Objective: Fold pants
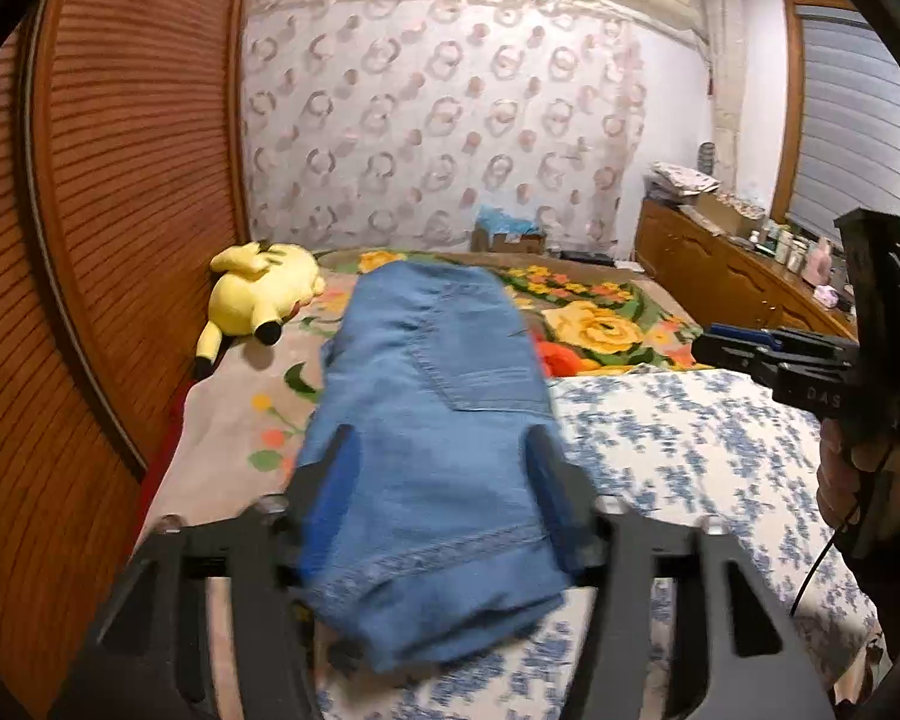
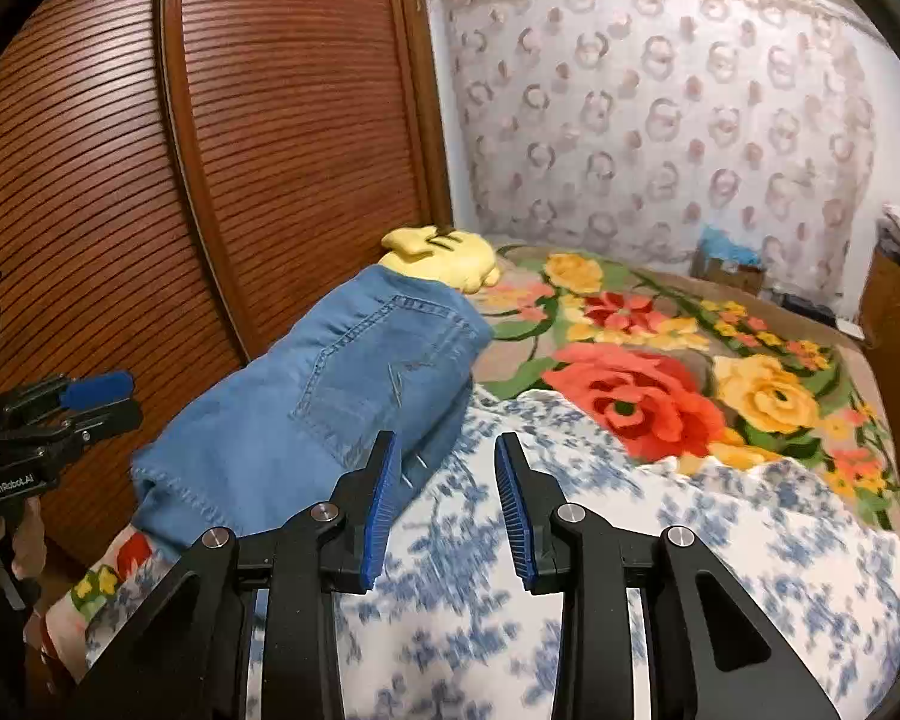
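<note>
You are facing soft, limp denim pants (image 1: 432, 420), both grippers' jaws parted and empty: left gripper (image 1: 444, 480) wide, right gripper (image 2: 447, 498) narrower; the hemmed near edge looks the firmest place to pinch.

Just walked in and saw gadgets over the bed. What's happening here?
A person holds a two-finger gripper in each hand, folding pants. The blue denim pants lie folded into a compact bundle on the bed's blue-and-white floral sheet. The left gripper stands open over the bundle, gripping nothing. The right gripper is open beside it, holding nothing.
</note>
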